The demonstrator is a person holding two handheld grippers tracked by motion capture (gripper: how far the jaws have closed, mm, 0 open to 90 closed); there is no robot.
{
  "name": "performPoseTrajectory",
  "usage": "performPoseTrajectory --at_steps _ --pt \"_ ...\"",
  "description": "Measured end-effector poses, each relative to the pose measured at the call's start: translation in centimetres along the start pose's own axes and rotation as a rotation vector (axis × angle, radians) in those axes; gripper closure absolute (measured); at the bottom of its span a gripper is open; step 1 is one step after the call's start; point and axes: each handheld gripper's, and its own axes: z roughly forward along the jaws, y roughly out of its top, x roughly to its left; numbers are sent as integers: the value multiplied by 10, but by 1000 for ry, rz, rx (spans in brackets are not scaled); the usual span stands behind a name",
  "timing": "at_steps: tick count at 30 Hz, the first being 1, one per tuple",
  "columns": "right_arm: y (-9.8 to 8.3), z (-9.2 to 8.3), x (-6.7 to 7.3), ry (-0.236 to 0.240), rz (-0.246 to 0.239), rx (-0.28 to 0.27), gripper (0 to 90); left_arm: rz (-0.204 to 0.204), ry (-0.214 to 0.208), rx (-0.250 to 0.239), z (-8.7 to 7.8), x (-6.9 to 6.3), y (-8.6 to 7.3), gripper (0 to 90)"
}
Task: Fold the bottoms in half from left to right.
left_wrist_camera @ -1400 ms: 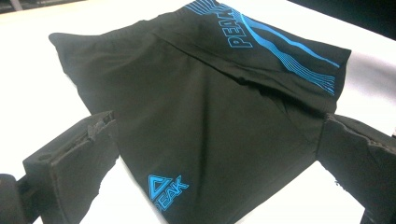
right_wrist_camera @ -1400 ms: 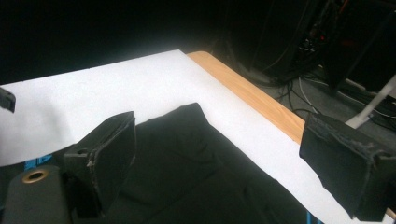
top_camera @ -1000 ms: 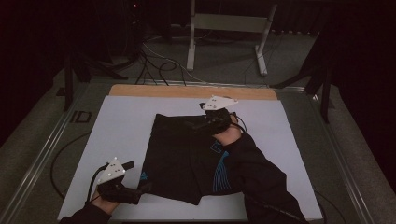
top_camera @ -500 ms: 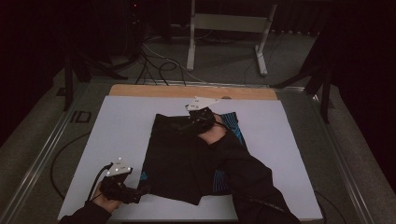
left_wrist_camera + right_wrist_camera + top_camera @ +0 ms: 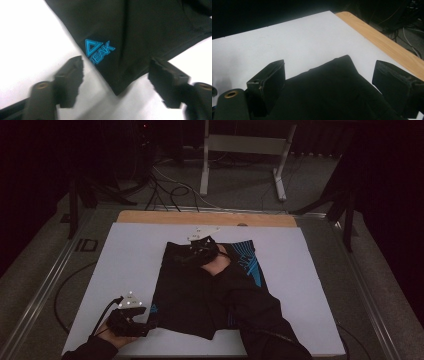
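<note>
The right tongs [image 5: 196, 251] have slid left to the black shorts' [image 5: 200, 295] far corner, jaws wide. The left tongs [image 5: 145, 326] have just been closing around the near corner, not yet pinching.

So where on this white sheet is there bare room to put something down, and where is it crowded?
Bare: the white sheet between its left edge and the black shorts, and the strip between the shorts and the right edge. A narrow band lies along the wooden edge. Crowded: the middle, with the shorts, the right gripper at their far corner and the left gripper at the near corner.
</note>
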Motion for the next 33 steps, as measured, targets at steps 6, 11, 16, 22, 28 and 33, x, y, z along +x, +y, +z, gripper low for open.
performPoseTrajectory --at_steps 6,11,16,22,28,33 --pt "-2 8 2 20 15 8 114 10 -10 39 6 0 -2 433" --pt "-2 13 3 27 3 18 114 27 -6 43 7 -2 -1 506" --pt "0 16 5 36 -7 9 114 23 8 37 9 -4 0 579" --pt "3 22 9 45 6 7 114 28 5 37 11 -7 2 717" --pt "5 29 11 55 9 8 114 31 17 21 12 -10 3 839" --pt "7 37 13 61 0 9 114 32 11 -10 8 -12 4 853"
